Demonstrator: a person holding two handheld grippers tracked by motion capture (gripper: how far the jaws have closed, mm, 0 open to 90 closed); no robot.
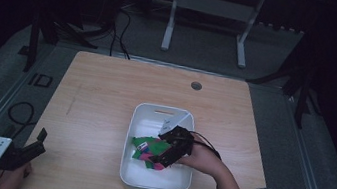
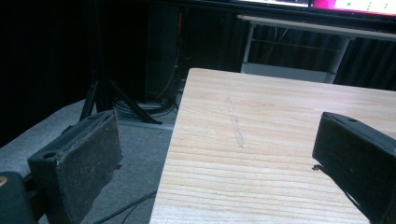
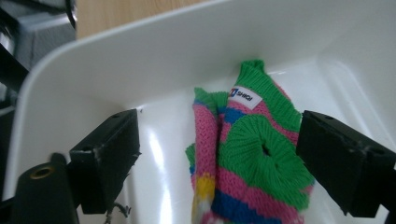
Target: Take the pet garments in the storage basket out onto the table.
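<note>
Soft, light knitted sock (image 3: 252,158) bunched in white bin (image 3: 140,56); right claw (image 3: 219,158) wide, straddling it. Best pinched at green cuff, 12 o'clock.

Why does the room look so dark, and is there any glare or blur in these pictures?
High view: the surroundings fall to near black, while the wooden table and white bin are dimly lit. Right gripper view: bright glare streaks on the bin's glossy floor, the knitted cloth sharp, the right gripper jaws slightly soft. Left gripper view: the left gripper jaws are soft, the table grain clear.
</note>
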